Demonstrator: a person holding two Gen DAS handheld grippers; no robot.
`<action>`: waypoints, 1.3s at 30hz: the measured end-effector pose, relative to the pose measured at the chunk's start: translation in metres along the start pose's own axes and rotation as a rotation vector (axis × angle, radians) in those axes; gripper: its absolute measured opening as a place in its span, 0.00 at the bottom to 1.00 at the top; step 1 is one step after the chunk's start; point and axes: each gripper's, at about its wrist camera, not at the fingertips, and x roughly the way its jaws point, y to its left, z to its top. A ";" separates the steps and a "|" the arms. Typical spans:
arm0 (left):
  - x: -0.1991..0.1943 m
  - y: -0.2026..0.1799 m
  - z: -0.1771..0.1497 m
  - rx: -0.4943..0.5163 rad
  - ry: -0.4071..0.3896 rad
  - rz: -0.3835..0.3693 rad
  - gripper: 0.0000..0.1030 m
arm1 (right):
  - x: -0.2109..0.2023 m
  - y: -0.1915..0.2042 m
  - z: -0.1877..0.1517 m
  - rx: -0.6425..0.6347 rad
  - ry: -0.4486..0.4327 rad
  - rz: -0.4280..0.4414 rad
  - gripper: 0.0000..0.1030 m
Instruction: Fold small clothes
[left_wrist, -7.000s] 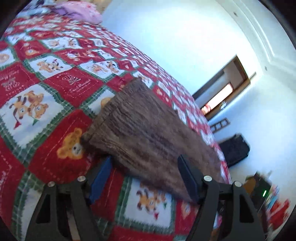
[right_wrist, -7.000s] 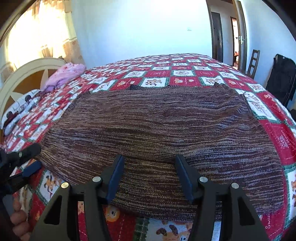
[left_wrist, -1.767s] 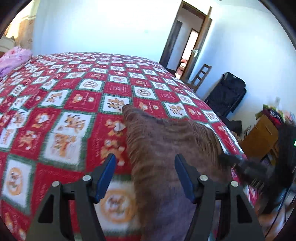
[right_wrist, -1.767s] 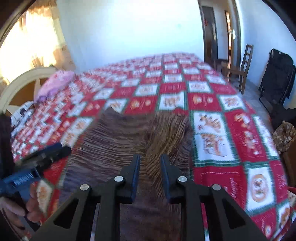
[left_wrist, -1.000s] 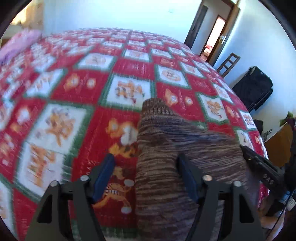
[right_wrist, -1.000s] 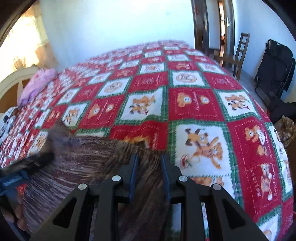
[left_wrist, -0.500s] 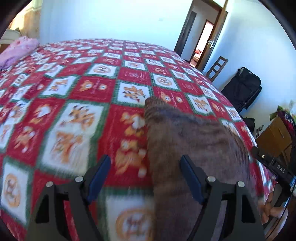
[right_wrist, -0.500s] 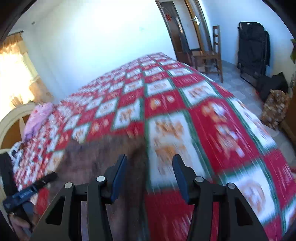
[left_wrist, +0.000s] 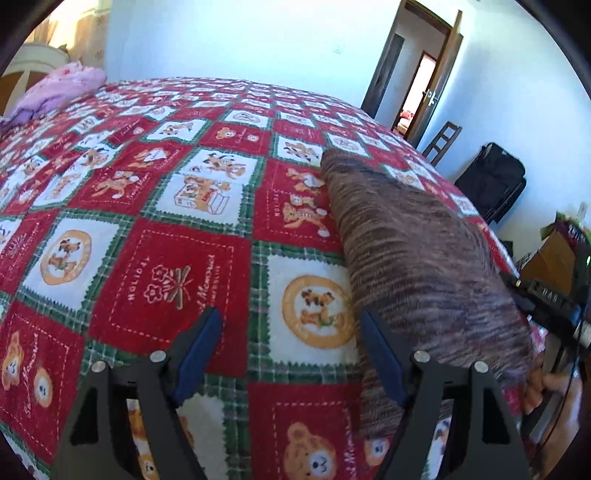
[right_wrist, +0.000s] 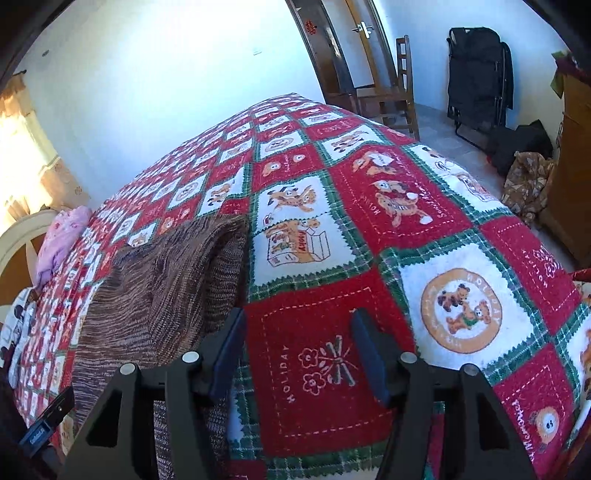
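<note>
Brown knit garment (left_wrist: 413, 251) lies folded on the red patchwork bedspread (left_wrist: 166, 266), its near edge hidden behind the spread, empty left gripper (left_wrist: 291, 350); right gripper (right_wrist: 297, 350) gapes empty beside it.

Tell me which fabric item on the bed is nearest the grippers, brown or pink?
The brown knit garment, lying beside both open grippers, left gripper and right gripper. The pink bundle sits far off by the headboard.

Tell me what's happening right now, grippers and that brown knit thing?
Left gripper open, holding nothing. Right gripper open, holding nothing. Brown knit garment folded narrow on the red quilt, between the two grippers. Nothing in the way.
</note>
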 end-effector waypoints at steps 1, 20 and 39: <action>0.000 -0.001 0.000 0.006 -0.001 0.006 0.78 | 0.000 0.002 0.000 -0.009 0.000 -0.007 0.60; 0.068 -0.046 0.077 -0.066 0.102 -0.227 0.76 | 0.032 0.029 0.037 -0.007 0.076 0.225 0.74; 0.077 -0.047 0.062 -0.047 0.078 -0.293 0.87 | 0.058 0.068 0.021 -0.186 0.133 0.234 0.76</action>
